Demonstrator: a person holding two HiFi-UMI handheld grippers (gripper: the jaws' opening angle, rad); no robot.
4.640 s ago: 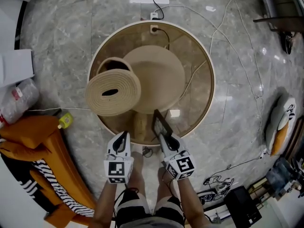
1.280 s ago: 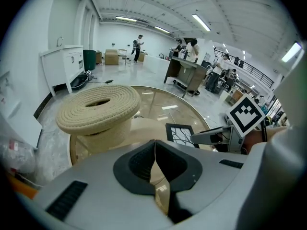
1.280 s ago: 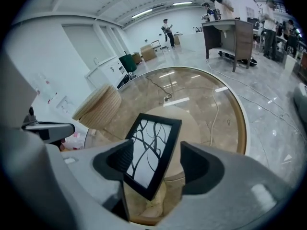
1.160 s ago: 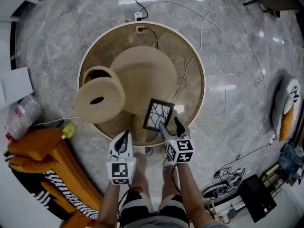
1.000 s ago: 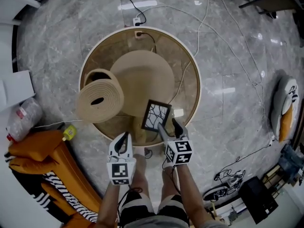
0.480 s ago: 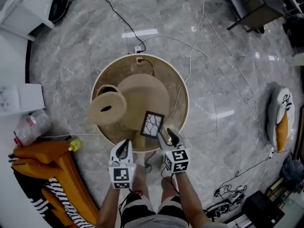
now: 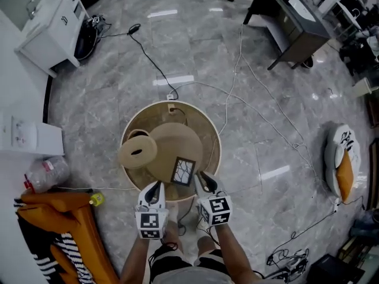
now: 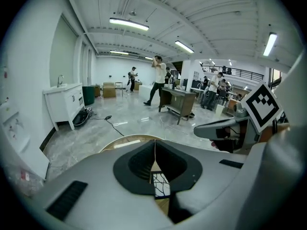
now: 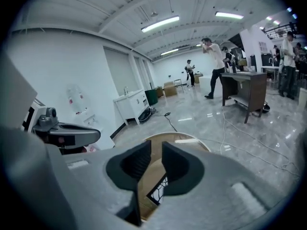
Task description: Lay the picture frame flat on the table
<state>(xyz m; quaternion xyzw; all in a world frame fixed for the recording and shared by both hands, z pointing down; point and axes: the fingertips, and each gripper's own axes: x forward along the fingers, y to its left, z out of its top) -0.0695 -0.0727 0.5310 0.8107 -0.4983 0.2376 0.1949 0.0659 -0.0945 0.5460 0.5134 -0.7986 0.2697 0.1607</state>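
The black picture frame (image 7: 183, 171) with a branch pattern lies flat on the round glass table (image 7: 170, 105), near its front edge. It also shows below the jaws in the left gripper view, picture frame (image 8: 160, 185), and in the right gripper view, picture frame (image 9: 159, 191). My right gripper (image 7: 202, 178) hovers just off the frame's near right corner. Its jaws are closing, a narrow gap still shows, and nothing is between them, right gripper (image 9: 156, 145). My left gripper (image 7: 155, 186) is shut and empty at the table's front rim, left gripper (image 8: 154, 143).
A woven straw hat (image 7: 137, 151) rests on the table's left side. Cables (image 7: 249, 70) run across the marble floor. An orange chair (image 7: 56, 218) is at lower left, a white cabinet (image 7: 56, 13) at upper left, a dark desk (image 7: 290, 16) at upper right.
The frame went from upright in the right gripper to flat on the table. The right gripper let go, drew back and narrowed its jaws. The head view has pulled far back.
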